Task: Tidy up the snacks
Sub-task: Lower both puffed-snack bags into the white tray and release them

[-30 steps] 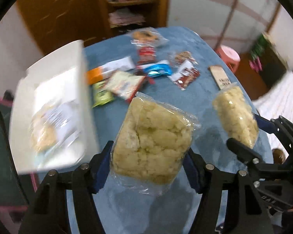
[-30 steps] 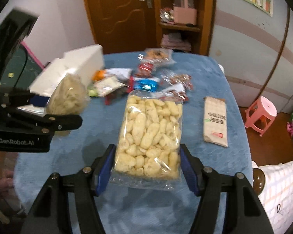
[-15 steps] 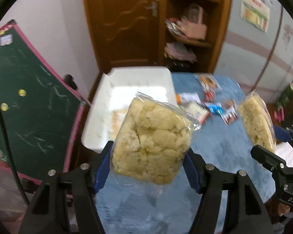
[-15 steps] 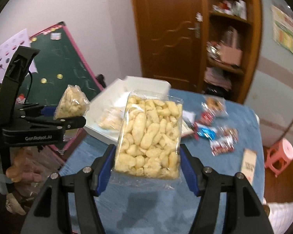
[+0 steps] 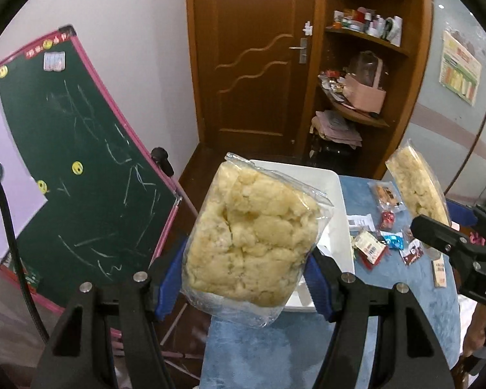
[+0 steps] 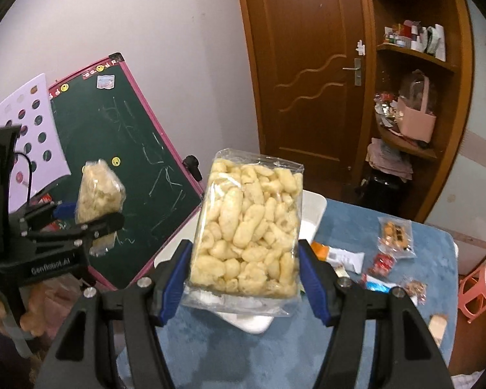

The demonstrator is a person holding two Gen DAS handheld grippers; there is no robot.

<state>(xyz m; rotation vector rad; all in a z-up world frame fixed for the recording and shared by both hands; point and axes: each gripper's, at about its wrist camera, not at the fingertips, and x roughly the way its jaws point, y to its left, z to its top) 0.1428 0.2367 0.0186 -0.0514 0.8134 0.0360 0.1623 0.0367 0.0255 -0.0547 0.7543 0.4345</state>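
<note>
My left gripper is shut on a clear bag of pale yellow clumped snack, held high above the near end of the white tray. My right gripper is shut on a clear bag of yellow puffed pieces, also lifted above the white tray. Each gripper shows in the other's view: the right one with its bag at the right, the left one with its bag at the left. Several small wrapped snacks lie on the blue table beyond the tray.
The blue table runs to the right, with a brown flat packet near its edge. A green chalkboard with a pink frame leans at the left. A wooden door and shelf stand behind; a pink stool is on the floor.
Both grippers have risen and tilted up with their bags, so the views now show the door, wall and chalkboard. The tray and the table's snacks sit lower and farther away.
</note>
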